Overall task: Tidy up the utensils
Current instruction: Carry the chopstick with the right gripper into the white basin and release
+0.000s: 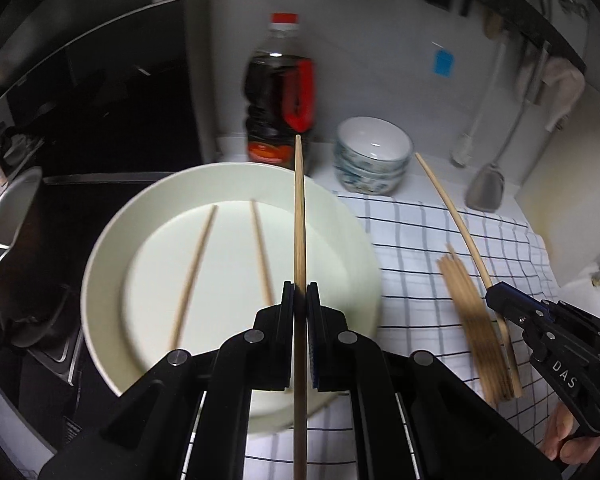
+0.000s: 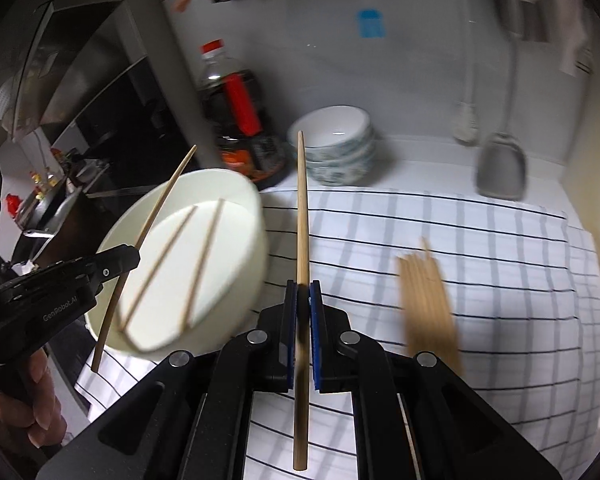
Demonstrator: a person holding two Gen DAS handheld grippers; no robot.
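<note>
My left gripper (image 1: 300, 292) is shut on a wooden chopstick (image 1: 299, 216), held in the air over the white plate (image 1: 100, 280). Two chopsticks (image 1: 194, 272) lie on that plate. My right gripper (image 2: 303, 292) is shut on another chopstick (image 2: 301, 208) above the checked cloth (image 2: 500, 248). In the left wrist view the right gripper (image 1: 496, 296) shows at the right, its chopstick (image 1: 452, 208) pointing up and away. In the right wrist view the left gripper (image 2: 134, 256) shows at the left edge of the plate (image 2: 252, 216). A pile of several chopsticks (image 2: 428, 300) lies on the cloth.
A dark sauce bottle (image 1: 278, 92) with a red cap and a stack of patterned bowls (image 1: 372, 156) stand against the back wall. A metal spatula (image 2: 502, 168) and a white utensil (image 2: 466, 120) hang at the right. A dark stove area with a pan (image 1: 12, 216) lies left.
</note>
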